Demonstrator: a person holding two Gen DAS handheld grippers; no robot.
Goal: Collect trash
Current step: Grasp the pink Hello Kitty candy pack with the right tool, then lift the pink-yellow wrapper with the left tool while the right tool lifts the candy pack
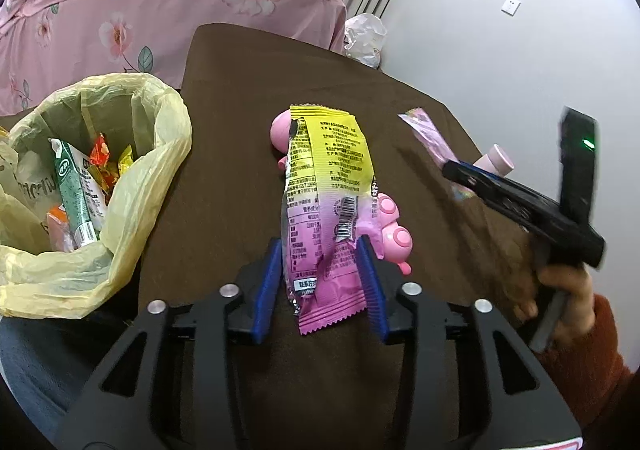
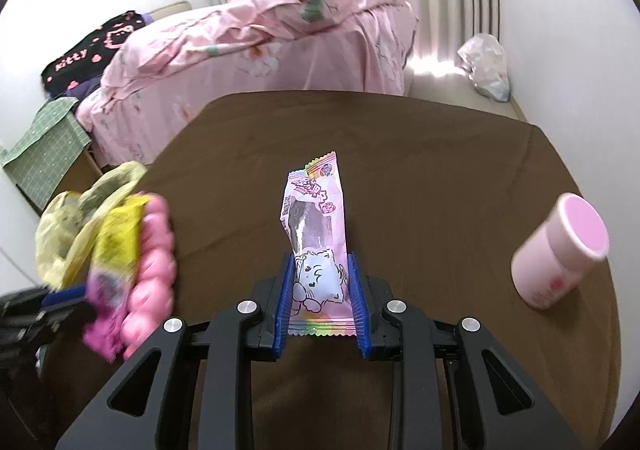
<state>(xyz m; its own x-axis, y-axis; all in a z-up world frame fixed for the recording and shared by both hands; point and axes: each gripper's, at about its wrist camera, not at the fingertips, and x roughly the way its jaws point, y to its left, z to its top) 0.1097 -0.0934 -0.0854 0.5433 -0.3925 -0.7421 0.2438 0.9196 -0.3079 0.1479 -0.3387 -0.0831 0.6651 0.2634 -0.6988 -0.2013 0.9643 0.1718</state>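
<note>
A yellow and pink snack wrapper [image 1: 328,185] stands upright between the blue pads of my left gripper [image 1: 320,246]. The jaws are parted, with a thin gap on each side of the wrapper. In the right wrist view this wrapper [image 2: 116,242] is a blur at the left. My right gripper [image 2: 319,258] is shut on a pale pink wrapper [image 2: 316,217] printed with a cartoon cat, held above the brown table [image 2: 420,169]. The left wrist view shows that gripper at the right, the pink wrapper [image 1: 424,133] sticking out of its tip. A bin lined with a yellow bag [image 1: 152,153] holds several wrappers.
A pink plastic toy [image 1: 394,234] lies on the table behind the yellow wrapper. A pink cup [image 2: 560,250] lies tipped at the right. A bed with a pink floral quilt [image 2: 260,33] stands beyond the table. A crumpled clear bag [image 2: 486,65] lies on the floor.
</note>
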